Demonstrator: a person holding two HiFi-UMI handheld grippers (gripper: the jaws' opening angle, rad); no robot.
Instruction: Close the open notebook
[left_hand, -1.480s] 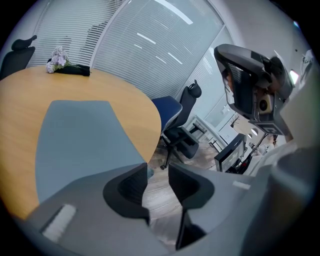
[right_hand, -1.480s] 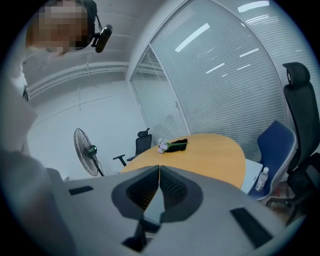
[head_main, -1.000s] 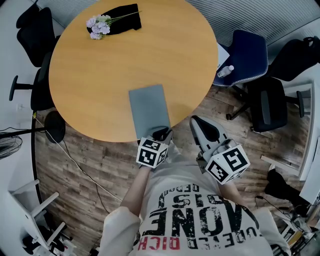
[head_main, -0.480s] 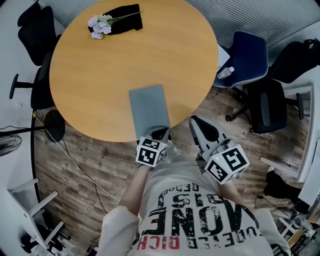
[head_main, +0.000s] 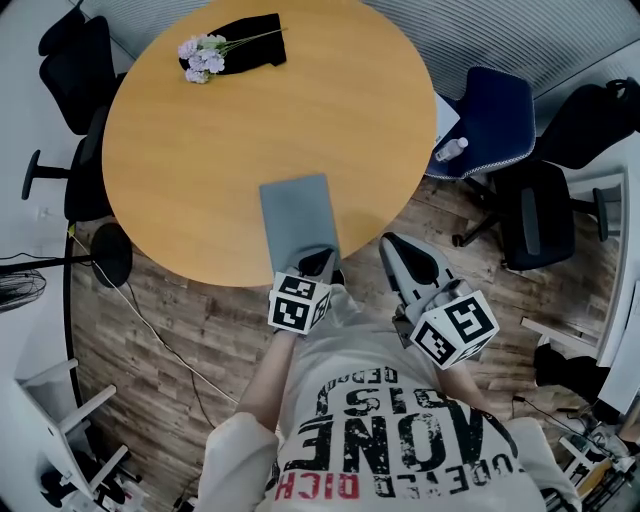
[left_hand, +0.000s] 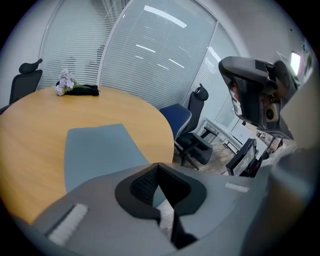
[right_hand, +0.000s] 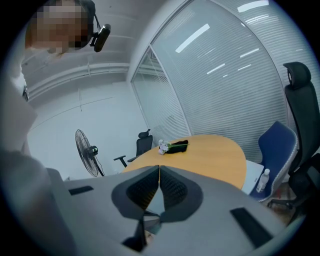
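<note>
A grey notebook lies shut and flat on the round wooden table, close to the near edge. My left gripper hovers at the notebook's near end with its jaws shut and nothing between them. In the left gripper view the grey cover stretches away just beyond the left gripper. My right gripper is held off the table's edge to the right, over the floor, also shut and empty. The right gripper view shows that gripper pointing across the tabletop.
Pale purple flowers rest on a black cloth at the table's far side. A blue chair with a bottle stands to the right, black chairs beyond it. More black chairs and a fan stand left.
My left gripper has shifted slightly left and back at the notebook's near end. The notebook and the right gripper have stayed where they were.
</note>
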